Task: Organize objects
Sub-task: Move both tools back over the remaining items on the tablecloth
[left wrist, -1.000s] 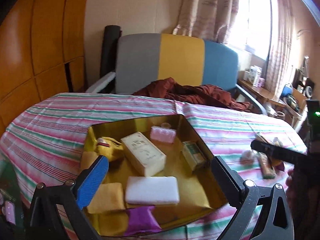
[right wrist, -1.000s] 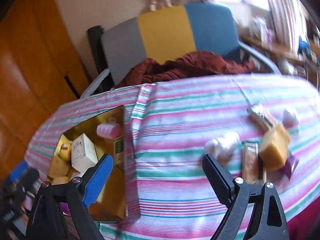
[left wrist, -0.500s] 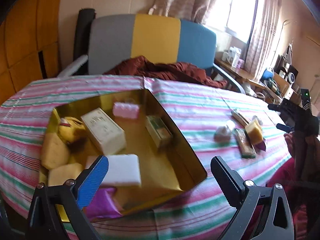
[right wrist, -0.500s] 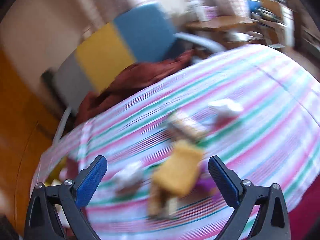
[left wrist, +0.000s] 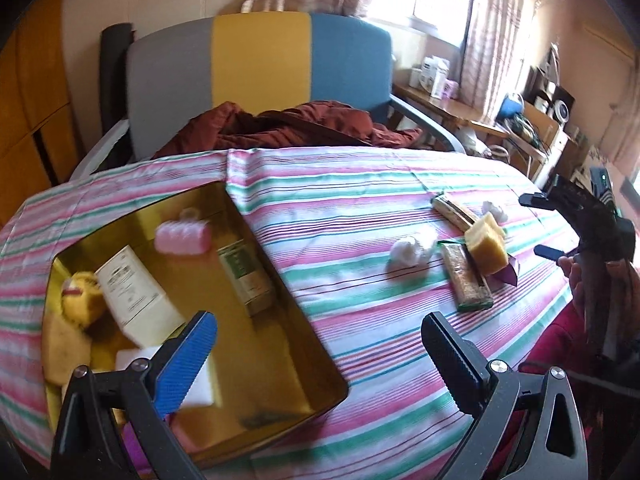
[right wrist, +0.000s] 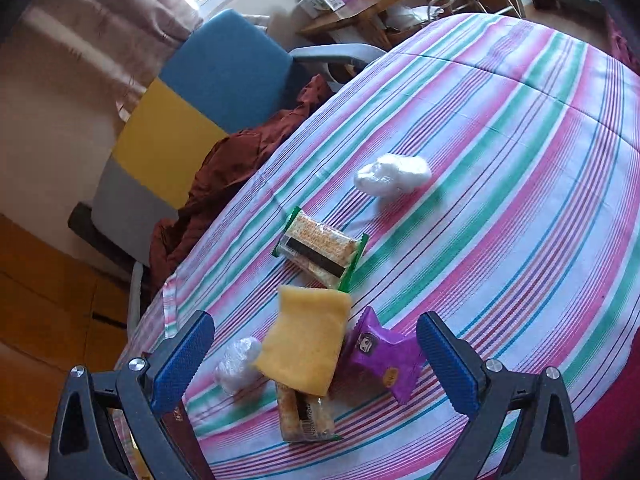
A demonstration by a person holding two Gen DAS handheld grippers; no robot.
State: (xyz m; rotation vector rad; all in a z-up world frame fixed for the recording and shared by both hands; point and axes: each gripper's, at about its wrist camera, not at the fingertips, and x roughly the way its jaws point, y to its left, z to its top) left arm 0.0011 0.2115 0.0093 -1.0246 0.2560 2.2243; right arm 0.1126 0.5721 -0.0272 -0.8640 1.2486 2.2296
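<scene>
Six items remain on your desk outside the gold box; both hand-held grippers, left and right, spread, empty.

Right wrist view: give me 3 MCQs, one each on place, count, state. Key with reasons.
1. What does the yellow sponge lie on?
A. a snack bar
B. the chair
C. the gold box

2. How many white wrapped balls lie on the tablecloth?
A. none
B. two
C. five

3. How does the right gripper stand?
A. clamped on the sponge
B. clamped on the purple packet
C. open, holding nothing

Key:
1 A: the sponge overlaps the near snack bar under it.
2 B: one ball lies far, one ball lies beside the sponge.
3 C: both pads stand wide apart, with sponge and purple packet lying untouched on the cloth beyond them.
</scene>
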